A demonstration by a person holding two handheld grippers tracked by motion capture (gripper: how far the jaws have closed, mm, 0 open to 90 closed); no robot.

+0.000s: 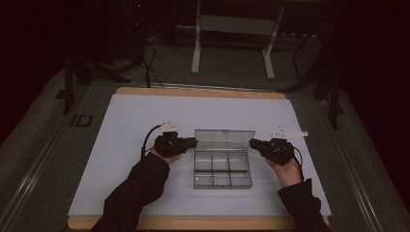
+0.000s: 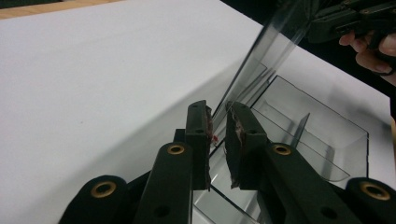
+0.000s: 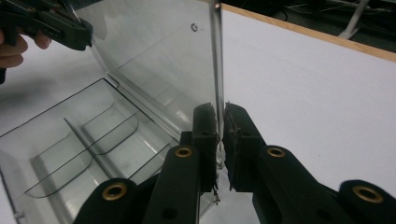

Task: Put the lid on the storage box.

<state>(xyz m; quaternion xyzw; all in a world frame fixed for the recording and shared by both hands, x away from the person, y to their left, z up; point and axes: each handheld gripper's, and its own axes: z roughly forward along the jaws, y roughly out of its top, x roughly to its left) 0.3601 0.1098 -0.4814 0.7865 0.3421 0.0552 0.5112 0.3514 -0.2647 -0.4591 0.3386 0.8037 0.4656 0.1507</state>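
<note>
A clear plastic compartment box [image 1: 222, 170] lies open at the middle of the white mat, its lid [image 1: 225, 138] standing up at the back. My left gripper [image 1: 195, 142] is at the lid's left end and my right gripper [image 1: 252, 143] at its right end. In the left gripper view the jaws [image 2: 218, 106] close on the lid [image 2: 275, 42] edge, above the empty compartments [image 2: 317, 126]. In the right gripper view the jaws [image 3: 219, 106] pinch the lid's [image 3: 159, 60] other edge, with the dividers [image 3: 84, 135] below.
The white mat [image 1: 145, 116] covers a wooden table [image 1: 193, 92] with bare edges at front and back. Behind the table a white metal frame [image 1: 232, 29] and cables lie on the dark floor. Open mat lies on both sides of the box.
</note>
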